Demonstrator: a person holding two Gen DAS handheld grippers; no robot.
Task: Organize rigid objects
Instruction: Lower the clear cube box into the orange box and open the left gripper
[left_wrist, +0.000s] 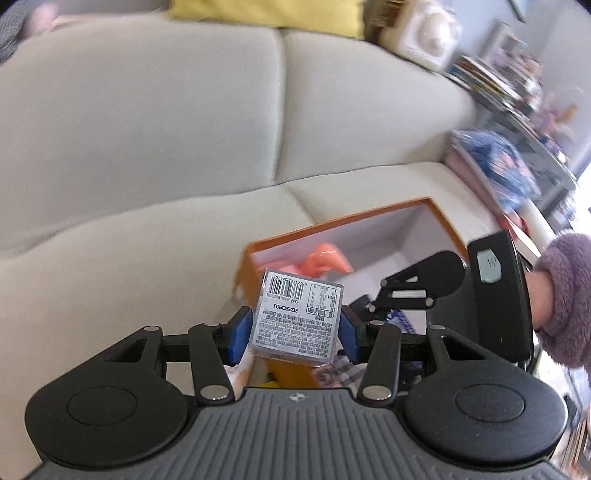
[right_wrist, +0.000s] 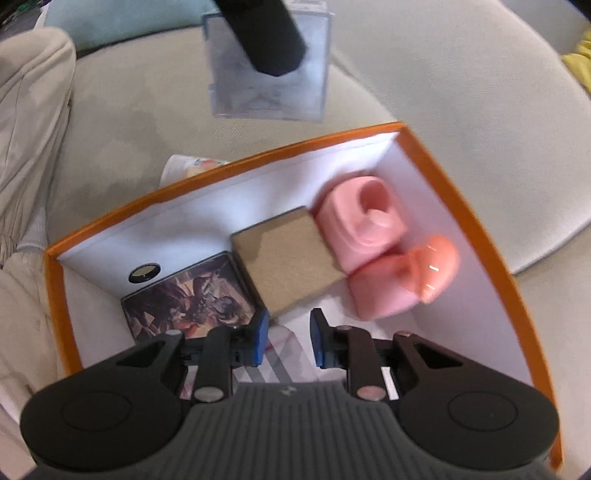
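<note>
My left gripper (left_wrist: 293, 332) is shut on a clear plastic case (left_wrist: 297, 319) with a barcode label, held above the near end of an orange box (left_wrist: 439, 218) on the sofa. The case also shows in the right wrist view (right_wrist: 266, 88), above the box's far rim, with a left finger across it. My right gripper (right_wrist: 287, 341) is open and empty, low inside the orange box (right_wrist: 461, 192). In the box lie two pink ear-shaped pieces (right_wrist: 364, 218) (right_wrist: 406, 277), a brown square block (right_wrist: 288, 254) and a picture-covered case (right_wrist: 192, 299).
The box sits on a beige sofa seat (left_wrist: 129, 258). A yellow cushion (left_wrist: 266, 11) lies on the backrest. A blue patterned item (left_wrist: 495, 162) and cluttered shelves (left_wrist: 517, 85) are to the right. A small printed packet (right_wrist: 192, 164) lies just outside the box's far rim.
</note>
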